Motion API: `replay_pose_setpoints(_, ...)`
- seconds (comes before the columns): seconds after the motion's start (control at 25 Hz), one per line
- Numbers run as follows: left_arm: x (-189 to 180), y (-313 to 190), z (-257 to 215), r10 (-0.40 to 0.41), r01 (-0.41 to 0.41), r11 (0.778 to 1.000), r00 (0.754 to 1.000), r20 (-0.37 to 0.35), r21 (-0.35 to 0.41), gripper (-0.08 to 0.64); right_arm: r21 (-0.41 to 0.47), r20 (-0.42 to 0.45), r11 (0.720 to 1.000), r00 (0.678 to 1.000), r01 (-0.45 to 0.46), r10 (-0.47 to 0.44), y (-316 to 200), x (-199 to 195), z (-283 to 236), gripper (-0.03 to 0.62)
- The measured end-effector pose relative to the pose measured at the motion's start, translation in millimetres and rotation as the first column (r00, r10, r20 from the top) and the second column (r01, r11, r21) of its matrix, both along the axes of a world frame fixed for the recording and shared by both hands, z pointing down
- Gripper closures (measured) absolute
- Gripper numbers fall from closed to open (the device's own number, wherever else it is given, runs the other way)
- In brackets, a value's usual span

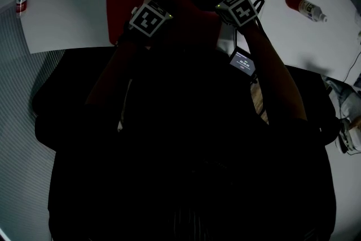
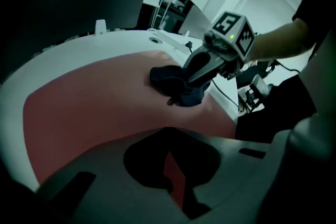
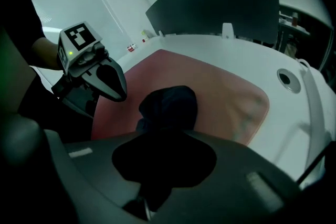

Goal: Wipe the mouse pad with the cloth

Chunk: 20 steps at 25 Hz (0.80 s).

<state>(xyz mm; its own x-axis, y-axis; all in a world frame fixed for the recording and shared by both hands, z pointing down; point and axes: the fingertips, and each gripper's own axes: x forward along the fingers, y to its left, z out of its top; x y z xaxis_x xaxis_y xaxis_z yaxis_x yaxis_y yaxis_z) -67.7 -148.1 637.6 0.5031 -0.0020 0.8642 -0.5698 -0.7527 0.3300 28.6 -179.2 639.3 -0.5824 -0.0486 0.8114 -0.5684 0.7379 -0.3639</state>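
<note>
right gripper (image 2: 193,80) fingers clamped on the dark cloth (image 3: 169,105), sitting right-ish on the red mouse pad (image 2: 89,97), loads of bare pad to its left; left gripper (image 3: 118,91) fingers pinched together at the pad's near edge

The person is wearing a dark top (image 1: 186,166) with short sleeves (image 2: 310,2). The left gripper (image 3: 118,93) and right gripper (image 2: 188,80) are each carrying a white cube (left cube (image 1: 149,17), right cube (image 1: 239,8)) printed with black square markers, with a small green light (image 2: 229,36) glowing at one corner. Their jaws are tapering into smooth, dark, rounded shells on grey housings.
</note>
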Motion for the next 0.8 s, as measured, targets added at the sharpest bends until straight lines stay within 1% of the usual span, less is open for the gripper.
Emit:
replay_pose_setpoints(0.12, -7.9, 0.5, 14.1, 0.086, -0.09, 0.996, 0.992, 0.097, 0.031, 0.554, 0.014, -0.009, 1.0, 1.0, 0.028, -0.028, 1.9, -1.4, 1.1, 0.546)
replay_pose_setpoints(0.2, -8.4, 1.7, 20.4, 0.13, -0.137, 0.99, 0.982, 0.135, 0.042, 0.554, 0.014, -0.011, 1.0, 1.0, 0.026, -0.026, 1.6, -0.7, 1.5, 0.546)
replay_pose_setpoints(0.44, -8.1, 2.7, 22.7, 0.161, -0.17, 0.984, 0.974, 0.159, 0.044, 0.554, 0.005, -0.002, 1.0, 1.0, 0.017, -0.017, 0.0, -1.7, 2.2, 0.546)
replay_pose_setpoints(0.6, -7.1, 3.8, 22.8, 0.151, -0.159, 0.987, 0.976, 0.158, 0.039, 0.554, -0.003, 0.017, 1.0, 1.0, 0.011, -0.011, 0.3, -0.8, 1.6, 0.547)
replay_pose_setpoints(0.68, -8.0, 4.0, 23.1, 0.143, -0.154, 0.987, 0.975, 0.172, 0.051, 0.554, -0.002, 0.022, 1.0, 1.0, 0.008, -0.008, 0.0, -1.6, 1.4, 0.548)
replay_pose_setpoints(0.8, -7.9, 4.4, 24.3, 0.161, -0.176, 0.982, 0.969, 0.188, 0.069, 0.554, -0.002, 0.016, 1.0, 1.0, 0.005, -0.005, -0.4, -1.4, 1.5, 0.548)
